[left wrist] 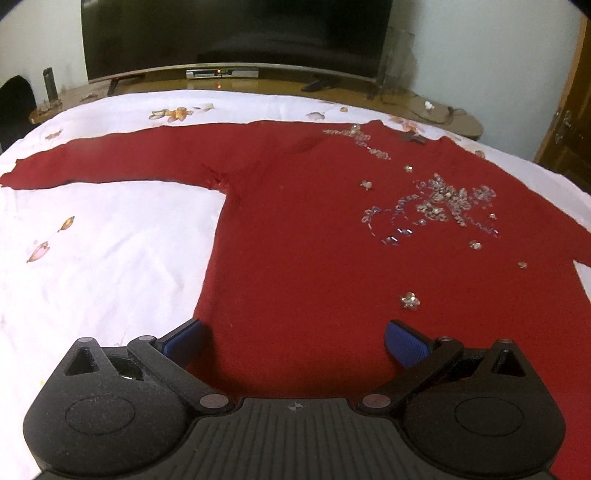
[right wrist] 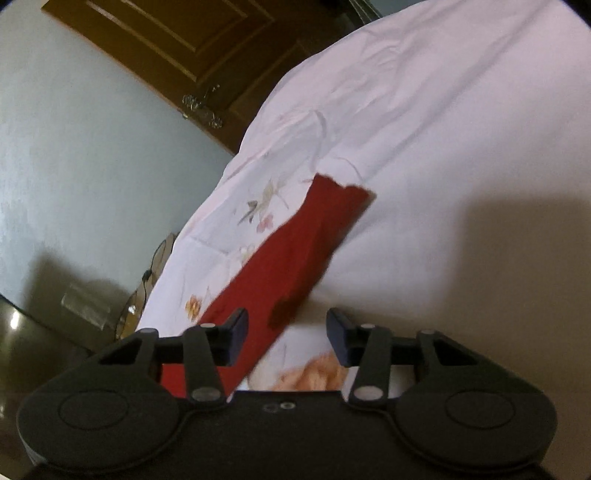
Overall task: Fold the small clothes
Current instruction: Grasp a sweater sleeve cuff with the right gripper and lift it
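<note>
A red long-sleeved sweater [left wrist: 295,229] with beaded decoration [left wrist: 439,203] lies flat on a white bedsheet [left wrist: 103,251]. Its left sleeve [left wrist: 96,162] stretches out to the left. My left gripper [left wrist: 293,343] is open and empty, low over the sweater's lower hem. In the right wrist view the other red sleeve [right wrist: 295,251] lies stretched out on the sheet [right wrist: 443,147], its cuff at the far end. My right gripper [right wrist: 286,334] is open and empty just above the sleeve's near part, with the sleeve's edge between its fingers.
A television [left wrist: 236,33] stands on a wooden cabinet [left wrist: 258,86] beyond the bed. A wooden door [right wrist: 192,55] is at the right of the bed. The sheet has printed flowers [left wrist: 171,113].
</note>
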